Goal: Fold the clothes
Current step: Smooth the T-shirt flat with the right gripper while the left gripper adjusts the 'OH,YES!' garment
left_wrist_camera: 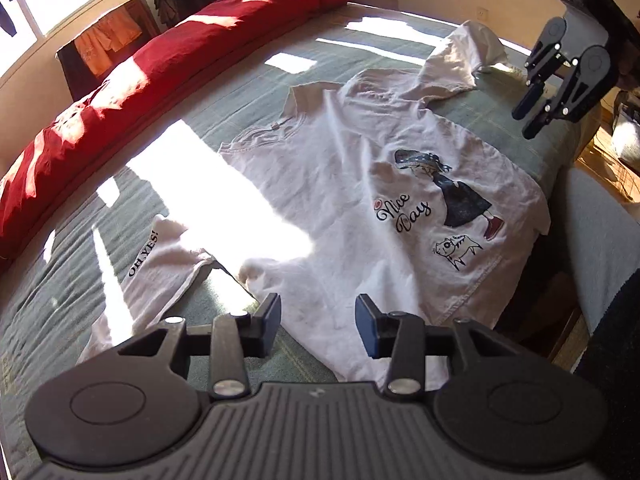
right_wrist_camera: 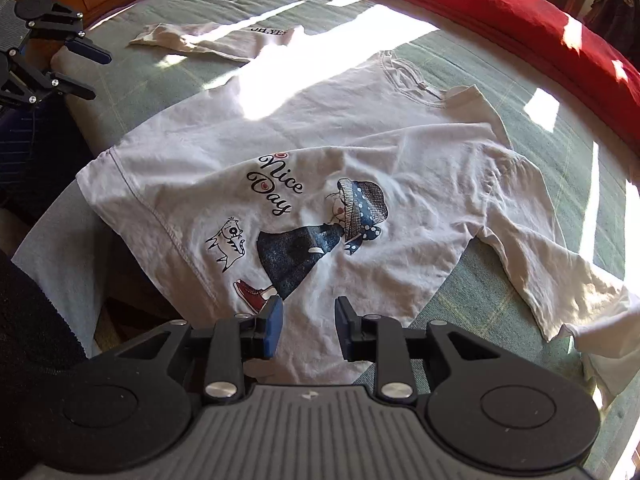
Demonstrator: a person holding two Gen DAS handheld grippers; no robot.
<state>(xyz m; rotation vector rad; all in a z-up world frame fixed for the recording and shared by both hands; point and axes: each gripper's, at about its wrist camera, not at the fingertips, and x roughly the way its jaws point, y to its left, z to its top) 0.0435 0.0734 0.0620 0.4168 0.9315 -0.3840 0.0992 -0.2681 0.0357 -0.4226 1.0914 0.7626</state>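
Note:
A white T-shirt (left_wrist_camera: 340,184) with a "Nice Day" girl-and-cat print lies spread face up on the green bed cover (left_wrist_camera: 248,76); it also shows in the right wrist view (right_wrist_camera: 360,148). One sleeve reads "OH YES!" (left_wrist_camera: 144,256). My left gripper (left_wrist_camera: 318,326) is open and empty, above the shirt's side near that sleeve. My right gripper (right_wrist_camera: 308,330) is open and empty, above the shirt's hem by the print. The right gripper shows in the left wrist view (left_wrist_camera: 532,120), and the left gripper shows in the right wrist view (right_wrist_camera: 94,76), both held above the bed.
A long red bolster (left_wrist_camera: 160,64) lies along the far side of the bed, also in the right wrist view (right_wrist_camera: 520,12). A grey sheet (right_wrist_camera: 52,252) hangs at the bed's near edge. Clothes hang at a window (left_wrist_camera: 80,12). Strong sunlight patches cross the bed.

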